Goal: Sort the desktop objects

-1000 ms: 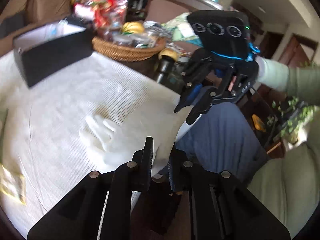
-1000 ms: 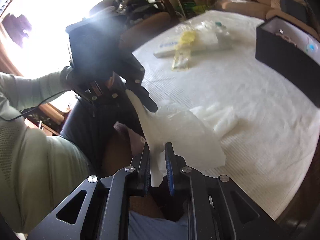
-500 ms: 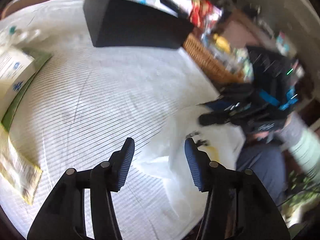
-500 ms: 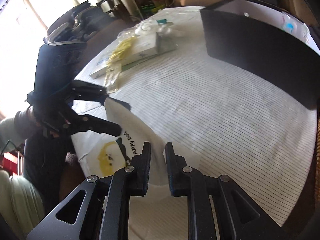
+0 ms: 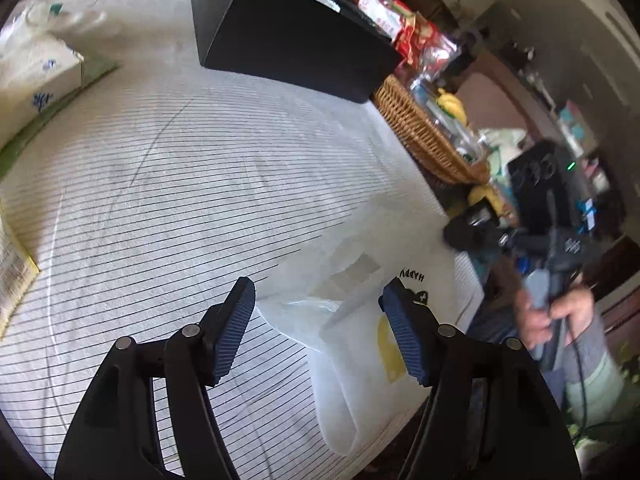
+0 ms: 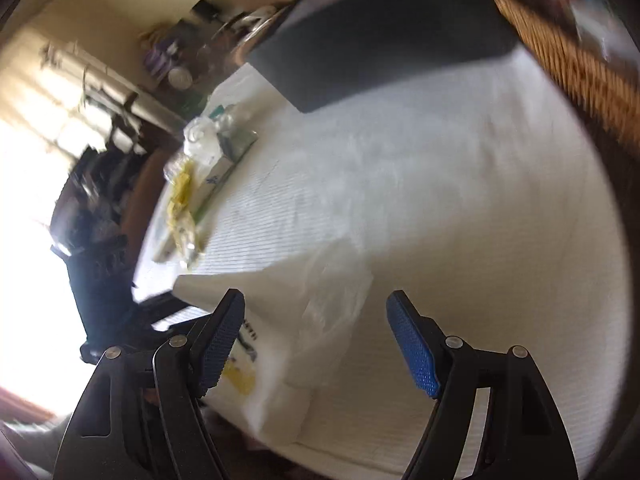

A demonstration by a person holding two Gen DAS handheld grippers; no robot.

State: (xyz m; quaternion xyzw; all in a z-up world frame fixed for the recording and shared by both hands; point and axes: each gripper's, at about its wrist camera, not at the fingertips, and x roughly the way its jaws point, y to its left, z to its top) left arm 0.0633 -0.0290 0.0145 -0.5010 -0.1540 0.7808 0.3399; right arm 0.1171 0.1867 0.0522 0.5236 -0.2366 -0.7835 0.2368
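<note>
A white plastic bag [image 5: 360,320] with a yellow print and black letters lies flat near the table's front edge, a clear glove-like piece on it. It also shows in the right wrist view [image 6: 304,312]. My left gripper [image 5: 318,312] is open and empty just above the bag. My right gripper [image 6: 316,332] is open and empty above the bag too. The right gripper shows blurred in the left wrist view [image 5: 560,248], off the table's right edge.
A black box [image 5: 288,40] stands at the back of the striped white tablecloth [image 5: 160,184]. A wicker basket [image 5: 424,132] of snacks is to its right. A tissue box [image 5: 36,80] and yellow packets [image 6: 180,208] lie at the left.
Both grippers have let go of the bag and opened. The bag now lies flat on the table. The right wrist view has swung and is blurred.
</note>
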